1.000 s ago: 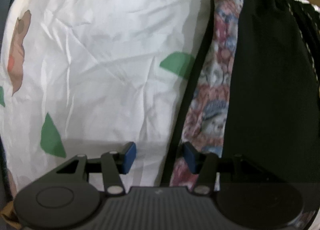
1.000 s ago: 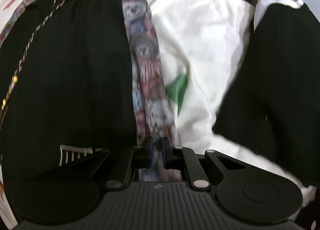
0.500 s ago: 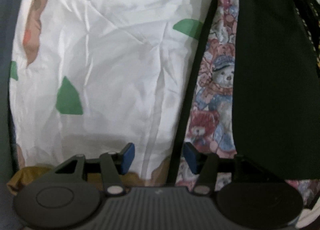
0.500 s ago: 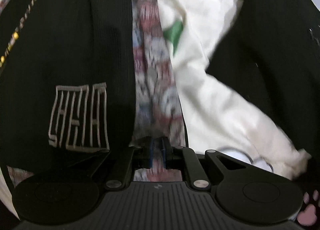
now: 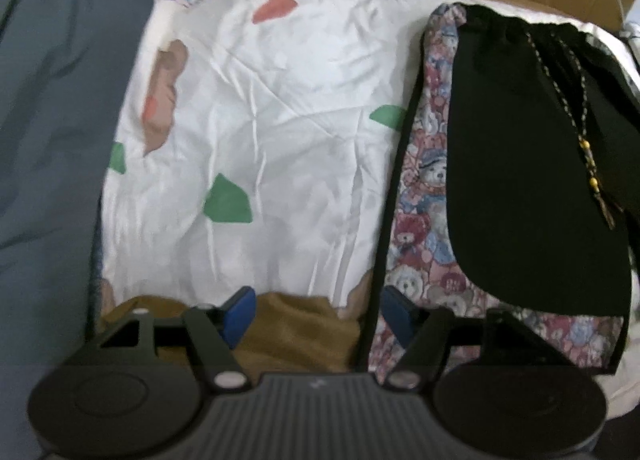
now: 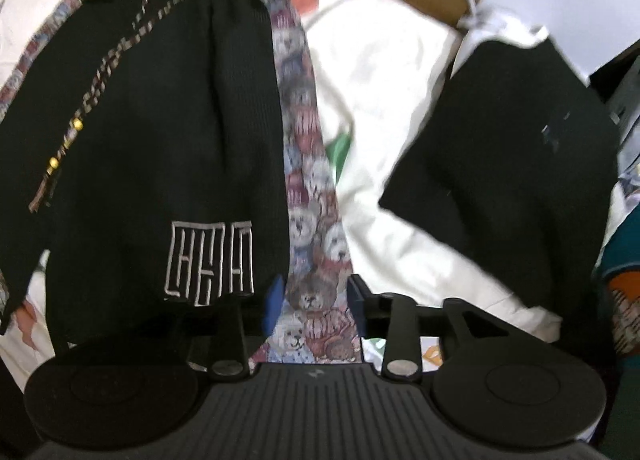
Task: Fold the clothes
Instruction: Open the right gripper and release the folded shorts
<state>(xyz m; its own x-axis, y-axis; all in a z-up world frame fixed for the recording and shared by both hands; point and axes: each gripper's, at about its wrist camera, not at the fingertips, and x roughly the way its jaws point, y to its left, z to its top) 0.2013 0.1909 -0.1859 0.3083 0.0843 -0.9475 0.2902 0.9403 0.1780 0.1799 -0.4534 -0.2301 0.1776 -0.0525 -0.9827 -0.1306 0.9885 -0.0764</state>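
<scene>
- The black shorts (image 6: 160, 140) lie flat on a teddy-bear print cloth (image 6: 308, 220), which is spread over a white sheet (image 5: 260, 120) with green and red patches.
- White embroidered letters (image 6: 210, 262) sit near the shorts' lower hem, and a braided drawstring with yellow beads (image 5: 588, 148) crosses the fabric.
- The right gripper (image 6: 314, 300) hangs above the bear-print strip just beside the shorts' edge; its jaws have just been opening and stand apart, with nothing pinched between the blue pads.
- The left gripper (image 5: 316, 310) hangs over the sheet's near edge and a tan fabric (image 5: 296, 324); its jaws have just widened and are released, empty.
- A second black garment (image 6: 508, 164) lies well apart, at the right.
- A grey cloth (image 5: 52, 120) lies at the far left.
</scene>
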